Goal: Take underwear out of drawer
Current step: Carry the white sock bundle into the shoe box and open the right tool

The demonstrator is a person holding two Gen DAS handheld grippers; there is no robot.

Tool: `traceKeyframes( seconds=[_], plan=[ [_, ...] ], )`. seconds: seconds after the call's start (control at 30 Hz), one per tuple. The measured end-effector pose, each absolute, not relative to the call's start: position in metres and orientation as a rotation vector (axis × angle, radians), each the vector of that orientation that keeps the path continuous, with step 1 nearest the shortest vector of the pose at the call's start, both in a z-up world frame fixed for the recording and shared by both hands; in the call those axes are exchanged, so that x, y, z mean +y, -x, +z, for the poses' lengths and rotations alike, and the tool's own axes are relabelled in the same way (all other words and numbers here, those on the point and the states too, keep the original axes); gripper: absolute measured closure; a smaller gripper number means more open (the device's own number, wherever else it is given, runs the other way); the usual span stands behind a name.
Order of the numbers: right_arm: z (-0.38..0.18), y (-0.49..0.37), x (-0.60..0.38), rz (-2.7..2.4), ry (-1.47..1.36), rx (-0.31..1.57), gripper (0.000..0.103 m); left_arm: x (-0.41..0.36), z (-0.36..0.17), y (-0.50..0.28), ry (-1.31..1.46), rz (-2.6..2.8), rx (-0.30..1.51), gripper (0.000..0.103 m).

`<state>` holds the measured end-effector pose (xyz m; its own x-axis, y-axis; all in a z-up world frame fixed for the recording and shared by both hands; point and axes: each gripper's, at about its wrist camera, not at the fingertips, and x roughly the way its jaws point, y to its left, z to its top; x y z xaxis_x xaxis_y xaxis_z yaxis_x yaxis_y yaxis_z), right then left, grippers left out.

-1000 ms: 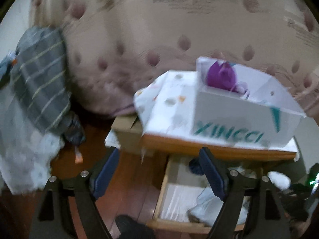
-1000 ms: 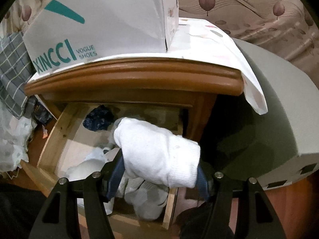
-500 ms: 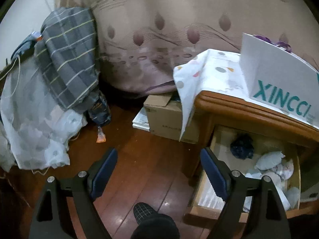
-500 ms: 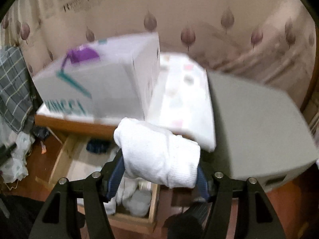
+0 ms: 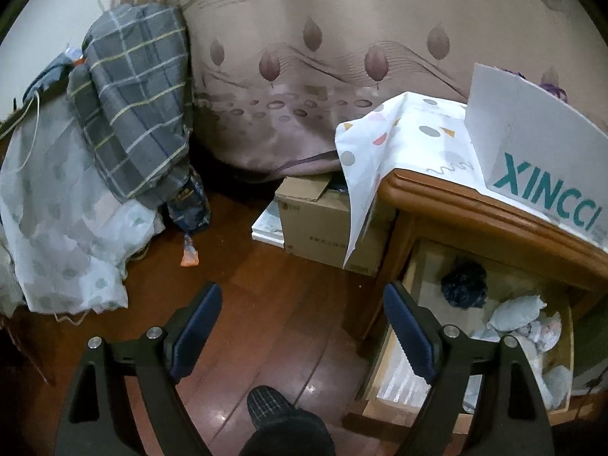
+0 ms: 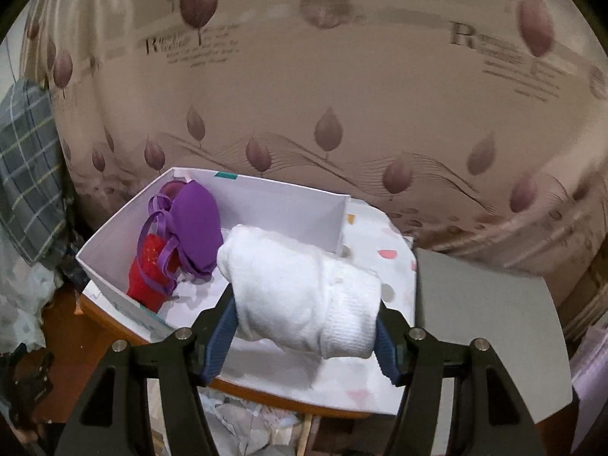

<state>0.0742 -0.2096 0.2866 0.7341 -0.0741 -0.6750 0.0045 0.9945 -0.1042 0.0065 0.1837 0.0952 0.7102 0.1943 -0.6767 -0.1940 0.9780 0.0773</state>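
Observation:
My right gripper (image 6: 304,315) is shut on a white rolled garment (image 6: 304,292) and holds it above the nightstand top, just in front of an open white box (image 6: 288,205). A purple bra (image 6: 197,228) and a red garment (image 6: 150,269) lie in that box. Below, the open drawer shows pale crumpled garments (image 6: 243,429). My left gripper (image 5: 302,326) is open and empty over the wooden floor, left of the drawer (image 5: 427,285). A dark blue bundle (image 5: 464,285) and pale garments (image 5: 516,315) lie in the drawer.
The wooden nightstand (image 5: 456,201) carries a spotted cloth and the XINCCI box (image 5: 539,174). A cardboard box (image 5: 315,220) stands left of it. A plaid blanket (image 5: 133,114) hangs over pale fabric at left. A person's foot (image 5: 273,410) is near the bottom. A grey slab (image 6: 486,323) lies right of the nightstand.
My right gripper has risen with the white roll from over the drawer to above the nightstand and box. My left gripper dropped and swung left toward the floor, then held still.

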Motion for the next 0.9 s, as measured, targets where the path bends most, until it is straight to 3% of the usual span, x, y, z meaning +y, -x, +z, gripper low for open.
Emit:
traceKeyframes(
  seconds=[0.47,0.9],
  plan=[
    [0.221,-0.145,-0.173,-0.114,0.189,0.917,0.038,0.163,0.078,-0.020,-0.047,0.130,0.792,0.016],
    [0.207,-0.159,-0.178,-0.126,0.101,0.953,0.034,0.157,0.074,-0.022,-0.065,0.116,0.807,0.016]
  ],
)
